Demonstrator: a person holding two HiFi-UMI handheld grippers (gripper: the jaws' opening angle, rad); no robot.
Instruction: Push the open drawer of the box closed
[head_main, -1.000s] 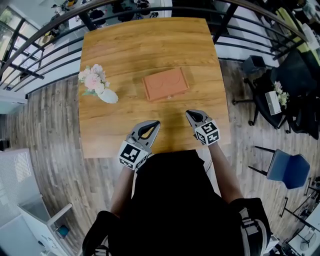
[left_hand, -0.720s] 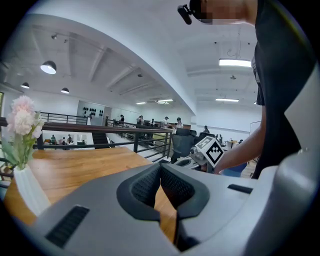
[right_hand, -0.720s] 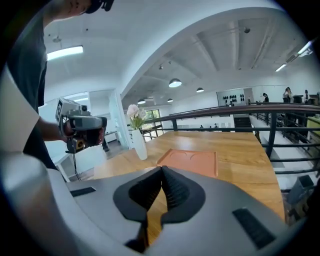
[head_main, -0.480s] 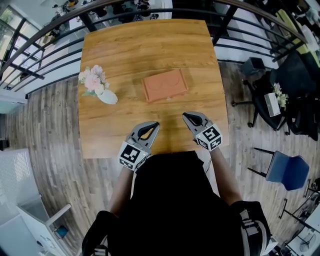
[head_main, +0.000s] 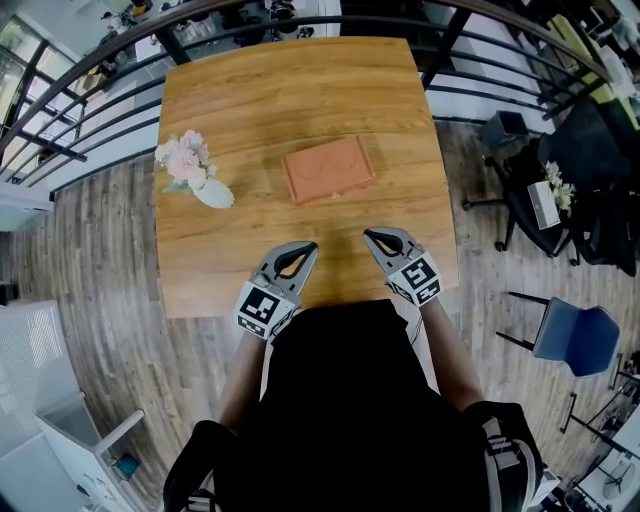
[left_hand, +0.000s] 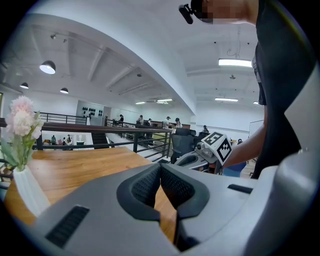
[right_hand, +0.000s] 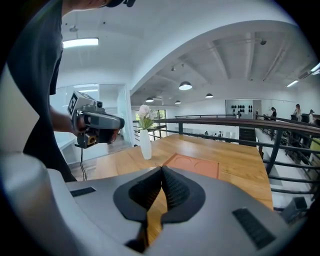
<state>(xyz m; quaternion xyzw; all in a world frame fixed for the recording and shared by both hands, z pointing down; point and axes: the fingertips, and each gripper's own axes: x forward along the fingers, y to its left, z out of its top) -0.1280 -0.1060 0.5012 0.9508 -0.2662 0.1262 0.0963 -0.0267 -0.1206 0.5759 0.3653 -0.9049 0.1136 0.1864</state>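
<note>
A flat terracotta box (head_main: 328, 170) lies in the middle of the wooden table (head_main: 250, 90); its lid shows two round imprints, and no drawer visibly sticks out of it. The right gripper view shows the same box (right_hand: 196, 165) ahead, beyond the jaws. My left gripper (head_main: 310, 246) hovers over the table's near edge, left of the box, shut and empty. My right gripper (head_main: 367, 235) is at the near edge to the right, also shut and empty. Both are well short of the box. Each gripper shows in the other's view: right gripper (left_hand: 209, 150), left gripper (right_hand: 97, 123).
A white vase of pink flowers (head_main: 190, 165) stands on the table's left side, also seen as a vase (right_hand: 145, 143) and as flowers (left_hand: 21, 122). Black railings (head_main: 90, 70) run behind the table. Office chairs (head_main: 575, 335) stand on the floor to the right.
My right gripper has drifted slightly left and back toward the person. The left gripper and the box have hardly moved.
</note>
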